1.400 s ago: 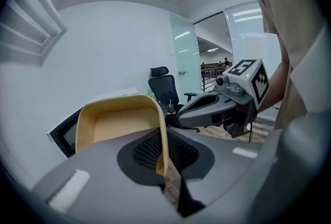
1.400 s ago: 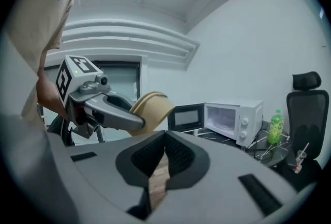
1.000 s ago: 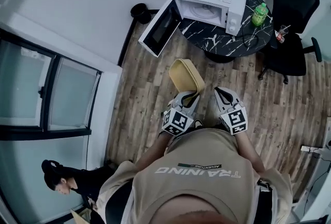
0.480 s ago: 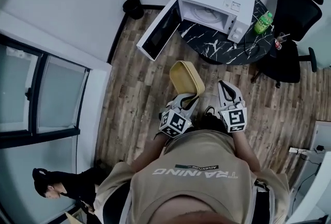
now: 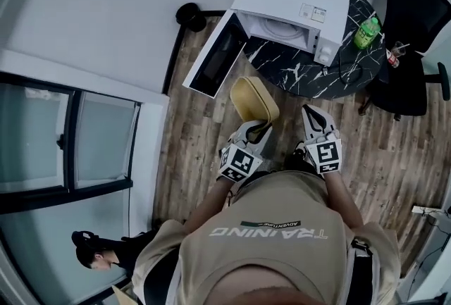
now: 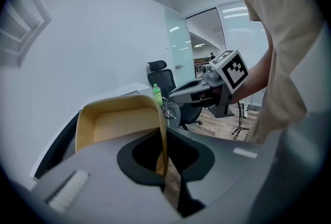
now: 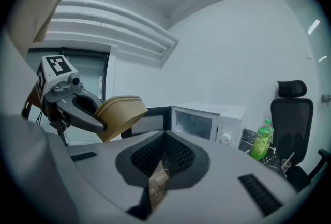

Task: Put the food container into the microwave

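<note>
A yellow food container (image 5: 254,99), open and empty, hangs over the wood floor with my left gripper (image 5: 257,129) shut on its near wall. In the left gripper view the container (image 6: 116,122) fills the middle, its thin wall pinched between the jaws of the left gripper (image 6: 164,141). The white microwave (image 5: 292,8) stands ahead on a black marble table (image 5: 317,75), its door (image 5: 215,57) swung open to the left. My right gripper (image 5: 315,122) is beside the container, shut and holding nothing. The right gripper view shows the microwave (image 7: 207,119) straight ahead.
A green bottle (image 5: 366,32) and a cable lie on the table right of the microwave. A black office chair (image 5: 416,43) stands at far right. A black round object (image 5: 189,15) sits by the wall. Glass panels (image 5: 63,141) run along the left; a person (image 5: 95,258) crouches at lower left.
The view has shifted and the microwave now sits a little closer and more centred. Both grippers keep their places, the container still in the left one.
</note>
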A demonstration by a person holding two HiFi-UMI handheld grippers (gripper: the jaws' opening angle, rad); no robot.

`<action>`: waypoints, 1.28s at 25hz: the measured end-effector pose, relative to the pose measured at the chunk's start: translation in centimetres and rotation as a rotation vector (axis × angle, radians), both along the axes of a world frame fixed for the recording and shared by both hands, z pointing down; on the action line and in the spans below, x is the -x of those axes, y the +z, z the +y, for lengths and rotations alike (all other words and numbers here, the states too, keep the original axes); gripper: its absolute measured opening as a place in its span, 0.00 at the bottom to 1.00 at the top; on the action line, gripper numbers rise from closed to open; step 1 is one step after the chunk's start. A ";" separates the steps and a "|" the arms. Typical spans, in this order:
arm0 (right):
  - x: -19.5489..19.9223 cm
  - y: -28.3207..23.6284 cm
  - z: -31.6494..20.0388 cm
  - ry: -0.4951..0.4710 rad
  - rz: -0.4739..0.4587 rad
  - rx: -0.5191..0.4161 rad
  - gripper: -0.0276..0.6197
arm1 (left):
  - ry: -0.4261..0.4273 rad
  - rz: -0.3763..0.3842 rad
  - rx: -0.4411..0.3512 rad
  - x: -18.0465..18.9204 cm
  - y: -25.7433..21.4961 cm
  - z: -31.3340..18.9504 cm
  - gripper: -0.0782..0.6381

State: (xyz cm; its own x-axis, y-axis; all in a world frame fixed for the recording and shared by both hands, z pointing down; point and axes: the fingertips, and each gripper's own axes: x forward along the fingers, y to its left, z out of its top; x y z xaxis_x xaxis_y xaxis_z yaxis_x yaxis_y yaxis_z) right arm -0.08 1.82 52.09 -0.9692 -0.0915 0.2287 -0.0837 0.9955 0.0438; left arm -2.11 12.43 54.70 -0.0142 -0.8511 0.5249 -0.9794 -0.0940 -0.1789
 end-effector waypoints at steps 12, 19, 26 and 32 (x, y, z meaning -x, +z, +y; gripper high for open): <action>1.9 3.4 -10.1 0.056 0.019 0.160 0.06 | 0.023 -0.033 0.084 3.7 -0.6 -8.7 0.15; 5.7 3.8 -11.1 0.094 0.053 0.156 0.06 | 0.058 0.017 0.054 7.0 0.5 -9.8 0.15; 12.6 2.0 -8.3 0.097 0.050 0.181 0.06 | 0.095 0.104 0.016 10.6 1.1 -8.3 0.15; 16.8 0.3 -8.7 0.177 0.034 0.112 0.06 | 0.220 0.166 -0.007 13.8 1.6 -8.8 0.15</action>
